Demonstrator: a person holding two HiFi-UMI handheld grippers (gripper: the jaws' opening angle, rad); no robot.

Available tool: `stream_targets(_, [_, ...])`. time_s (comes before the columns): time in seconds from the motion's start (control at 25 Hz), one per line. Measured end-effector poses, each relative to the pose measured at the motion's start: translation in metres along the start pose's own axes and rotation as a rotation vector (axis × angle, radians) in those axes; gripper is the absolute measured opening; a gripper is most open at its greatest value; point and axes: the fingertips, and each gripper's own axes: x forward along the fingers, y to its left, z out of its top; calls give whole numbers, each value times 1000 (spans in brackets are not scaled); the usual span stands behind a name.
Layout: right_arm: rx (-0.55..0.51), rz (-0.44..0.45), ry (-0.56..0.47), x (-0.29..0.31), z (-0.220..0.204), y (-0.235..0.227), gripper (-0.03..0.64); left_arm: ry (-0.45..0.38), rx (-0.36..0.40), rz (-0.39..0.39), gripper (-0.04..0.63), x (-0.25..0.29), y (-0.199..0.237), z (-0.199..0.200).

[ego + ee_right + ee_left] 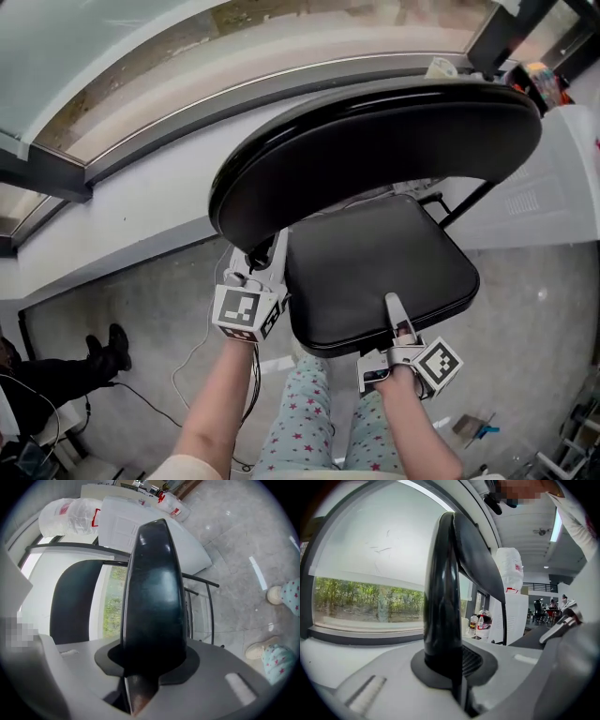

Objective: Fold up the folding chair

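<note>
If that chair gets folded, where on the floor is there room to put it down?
Bare floor lies left of the chair, between the white wall and the cable. More lies right of the seat, below the white cabinet. Crowded: someone's shoes far left, clutter bottom right.

We lose the left tool (265,258)'s tips behind the backrest (375,141). The seat (375,272) hides most of the frame (466,206). The left edge crops a person (47,380).

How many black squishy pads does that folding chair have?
2. The black padded backrest is on top, gripped by the left gripper; the black padded seat lies below it, gripped by the right gripper. None seem hidden.
</note>
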Motion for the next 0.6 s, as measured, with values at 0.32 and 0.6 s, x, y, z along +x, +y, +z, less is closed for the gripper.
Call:
stream_targets(0.32, [6,-51,6,21,-2,35,153,48,36,-205,120,3,-12,13])
stream_targets(0.6, [4,-50,13,29,0,41,150,-40,-9,-333,235,-9,-11,56])
